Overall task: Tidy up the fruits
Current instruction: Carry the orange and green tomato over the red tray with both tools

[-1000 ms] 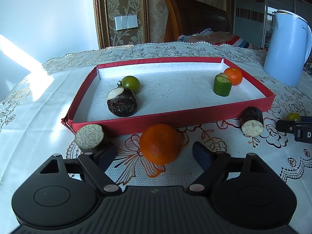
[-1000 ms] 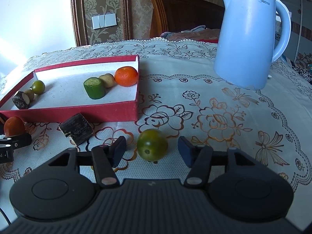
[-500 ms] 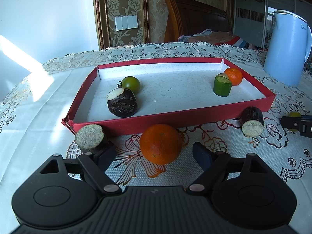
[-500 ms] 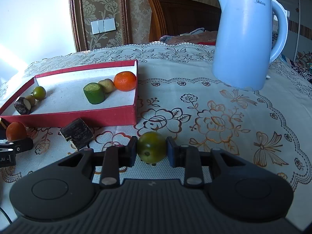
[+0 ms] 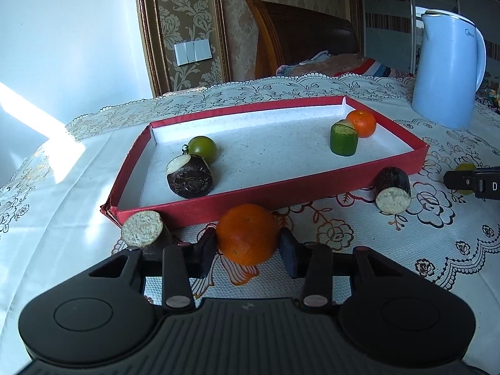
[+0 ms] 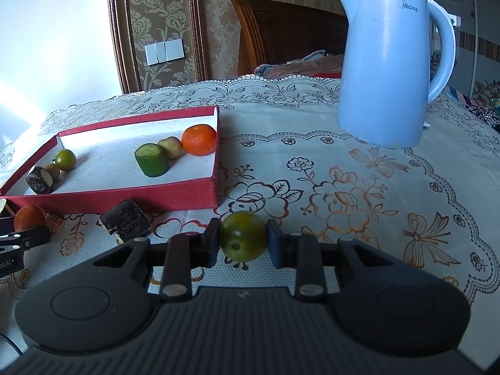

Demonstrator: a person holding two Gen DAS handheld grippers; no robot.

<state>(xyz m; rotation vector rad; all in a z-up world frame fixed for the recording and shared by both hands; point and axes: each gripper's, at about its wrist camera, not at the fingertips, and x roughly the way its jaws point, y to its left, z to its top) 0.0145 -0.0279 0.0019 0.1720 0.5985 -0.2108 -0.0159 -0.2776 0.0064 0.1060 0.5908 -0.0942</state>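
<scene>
Closing on the orange (image 5: 247,234), left gripper (image 5: 247,251) pads touch it. Right gripper (image 6: 243,243) clamps the green fruit (image 6: 243,240), dimple at 7 o'clock; both round, no long axis.

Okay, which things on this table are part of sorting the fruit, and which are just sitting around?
Part of the job:
orange between the closing left jaws
green fruit clamped in the right jaws
red tray
dark cut pieces outside the tray

Just sitting around:
blue kettle
floral tablecloth

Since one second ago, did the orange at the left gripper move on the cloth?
No. The orange sits on the same flower print, just before the red tray; only the closing left gripper came in.
</scene>
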